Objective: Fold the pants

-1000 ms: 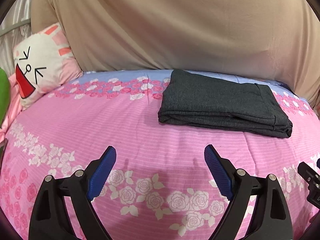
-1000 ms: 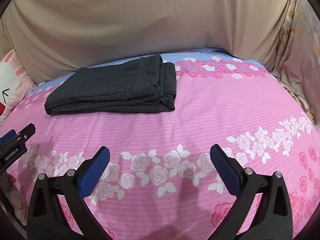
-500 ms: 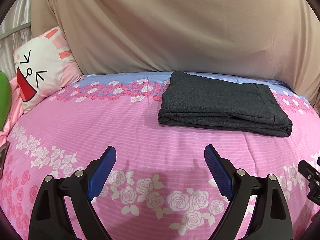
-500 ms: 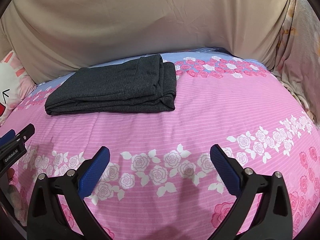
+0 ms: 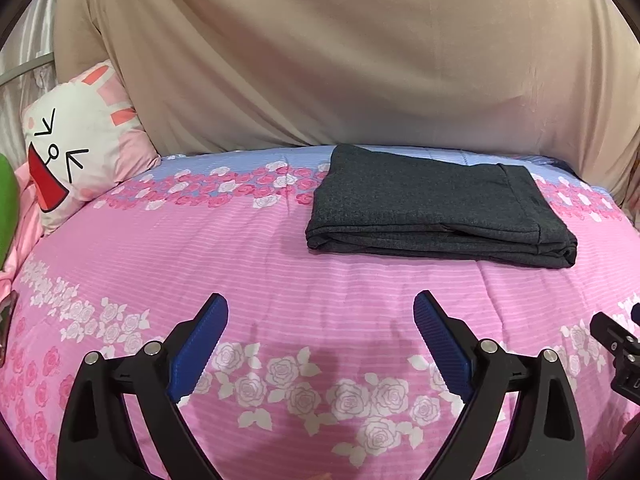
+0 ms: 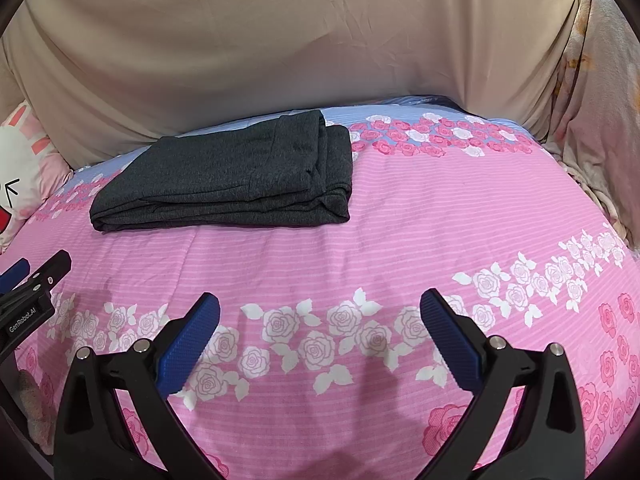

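Dark grey knit pants (image 5: pixel 436 210): folded into a compact rectangle, lying at the far side of the bed (image 5: pixel 240 264), apart from both tools.
Left gripper (image 5: pixel 320 334): jaws spread wide, holding nothing, over the near bedding.
Right gripper (image 6: pixel 320 330): jaws released, empty, near side.
Step in hand: we judge the fold complete; we keep both tools clear of the stack.
Writing: "GenRobot.AI" on the left gripper body, seen in the right view.

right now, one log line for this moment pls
stage: fold done | pants: folded, flat on bed | left gripper: open, empty | right gripper: open, empty
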{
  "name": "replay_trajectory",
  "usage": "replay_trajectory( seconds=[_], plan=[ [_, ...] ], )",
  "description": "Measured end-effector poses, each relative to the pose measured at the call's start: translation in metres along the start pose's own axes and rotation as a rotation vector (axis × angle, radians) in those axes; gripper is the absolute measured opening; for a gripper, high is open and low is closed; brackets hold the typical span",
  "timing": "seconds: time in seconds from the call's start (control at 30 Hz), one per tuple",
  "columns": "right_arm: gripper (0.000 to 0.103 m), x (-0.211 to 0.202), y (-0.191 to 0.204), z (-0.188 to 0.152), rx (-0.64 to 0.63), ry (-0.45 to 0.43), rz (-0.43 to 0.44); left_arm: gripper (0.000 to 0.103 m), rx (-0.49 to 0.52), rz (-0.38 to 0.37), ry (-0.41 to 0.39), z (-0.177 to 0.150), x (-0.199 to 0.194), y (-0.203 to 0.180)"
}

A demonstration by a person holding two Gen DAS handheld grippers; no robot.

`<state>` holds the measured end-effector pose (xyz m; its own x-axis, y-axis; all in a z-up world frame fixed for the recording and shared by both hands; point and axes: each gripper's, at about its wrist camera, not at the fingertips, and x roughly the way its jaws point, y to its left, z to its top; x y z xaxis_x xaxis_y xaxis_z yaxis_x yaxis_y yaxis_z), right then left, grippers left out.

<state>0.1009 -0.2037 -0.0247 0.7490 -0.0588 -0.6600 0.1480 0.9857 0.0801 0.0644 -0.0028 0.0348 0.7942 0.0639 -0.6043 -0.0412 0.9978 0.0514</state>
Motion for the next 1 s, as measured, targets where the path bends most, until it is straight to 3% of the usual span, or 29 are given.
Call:
replay_trajectory(
  seconds=[0.43,1.0],
  plan=[
    [0.098,0.000,0.000,0.000,0.000,0.000,0.000,0.092,-0.054,-0.032,0.059,-0.001,0.009,0.008],
    [0.098,0.000,0.000,0.000,0.000,-0.001,0.000,0.092,-0.001,-0.021,0.035,-0.003,0.003,-0.002]
  ],
)
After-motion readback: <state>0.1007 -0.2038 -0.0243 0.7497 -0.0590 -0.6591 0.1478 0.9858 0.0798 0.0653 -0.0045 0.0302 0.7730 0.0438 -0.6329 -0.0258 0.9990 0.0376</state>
